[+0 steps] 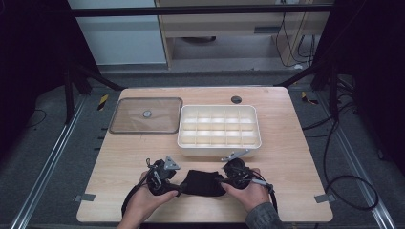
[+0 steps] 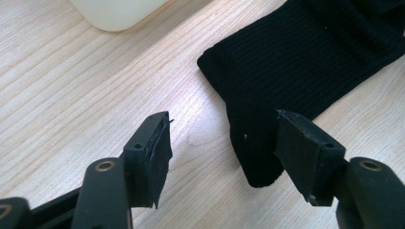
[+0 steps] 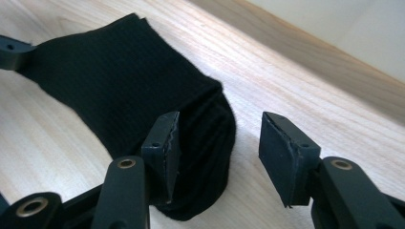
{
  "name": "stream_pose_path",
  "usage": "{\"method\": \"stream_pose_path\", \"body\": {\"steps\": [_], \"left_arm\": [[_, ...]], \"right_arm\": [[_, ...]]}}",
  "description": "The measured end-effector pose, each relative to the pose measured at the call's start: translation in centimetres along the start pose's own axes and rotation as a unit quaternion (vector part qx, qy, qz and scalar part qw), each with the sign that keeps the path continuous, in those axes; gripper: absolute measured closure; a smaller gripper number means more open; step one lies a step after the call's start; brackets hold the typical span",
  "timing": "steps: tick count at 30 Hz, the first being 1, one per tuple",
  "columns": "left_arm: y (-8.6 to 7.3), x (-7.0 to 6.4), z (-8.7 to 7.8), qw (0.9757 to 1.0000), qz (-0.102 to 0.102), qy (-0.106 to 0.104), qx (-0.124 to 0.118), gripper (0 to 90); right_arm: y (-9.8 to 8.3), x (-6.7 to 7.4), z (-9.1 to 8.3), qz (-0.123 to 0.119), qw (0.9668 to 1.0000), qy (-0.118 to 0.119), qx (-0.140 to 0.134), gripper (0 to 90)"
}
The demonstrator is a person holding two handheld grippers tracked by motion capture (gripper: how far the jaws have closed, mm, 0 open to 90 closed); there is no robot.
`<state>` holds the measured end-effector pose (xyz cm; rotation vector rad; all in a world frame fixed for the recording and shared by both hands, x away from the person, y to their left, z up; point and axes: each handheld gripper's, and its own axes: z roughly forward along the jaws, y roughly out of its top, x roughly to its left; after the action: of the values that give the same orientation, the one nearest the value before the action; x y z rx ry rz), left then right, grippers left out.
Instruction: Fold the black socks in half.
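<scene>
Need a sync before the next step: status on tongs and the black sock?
Left tongs and right tongs open, one at each end of the black sock. Sock flat on table, ungripped. Divided white box just beyond; nothing in the way.

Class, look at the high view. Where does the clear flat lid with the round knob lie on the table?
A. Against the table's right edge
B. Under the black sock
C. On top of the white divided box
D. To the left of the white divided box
D: the clear lid lies flat on the table just left of the white divided box, whose compartments stand uncovered.
</scene>
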<state>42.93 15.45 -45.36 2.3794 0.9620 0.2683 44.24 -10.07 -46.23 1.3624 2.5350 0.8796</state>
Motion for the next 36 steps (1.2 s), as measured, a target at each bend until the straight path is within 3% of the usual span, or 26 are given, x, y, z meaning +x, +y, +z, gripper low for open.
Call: {"method": "stream_pose_path", "body": {"steps": [8,12,18,26,33,36], "left_arm": [[0.0,-0.2,-0.1,1.0,0.004,-0.004,-0.003,39.7],[-0.3,-0.3,0.0,0.9999,0.006,-0.009,0.004,41.2],[-1.0,-0.1,0.3,0.9999,-0.004,-0.012,0.001,44.9],[-1.1,-0.5,0.6,0.9998,0.004,-0.018,0.003,49.3],[-1.0,-0.7,1.1,0.9993,0.002,-0.037,0.01,58.6],[-1.0,-0.8,1.2,0.999,0.001,-0.042,0.014,65.8]], "right_arm": [[1.3,1.0,-0.4,-0.005,0.9998,0.004,-0.021,49.1],[1.8,1.1,0.4,-0.01,0.9999,-0.004,-0.004,49.1],[0.4,1.0,1.0,-0.006,0.9999,0.0,0.01,47.0],[-0.4,1.0,1.0,-0.005,0.9999,0.0,0.013,45.8],[-0.6,1.5,1.3,-0.022,0.9995,0.01,0.019,67.9],[-0.5,1.6,1.3,-0.03,0.9993,0.01,0.019,70.8]]}}
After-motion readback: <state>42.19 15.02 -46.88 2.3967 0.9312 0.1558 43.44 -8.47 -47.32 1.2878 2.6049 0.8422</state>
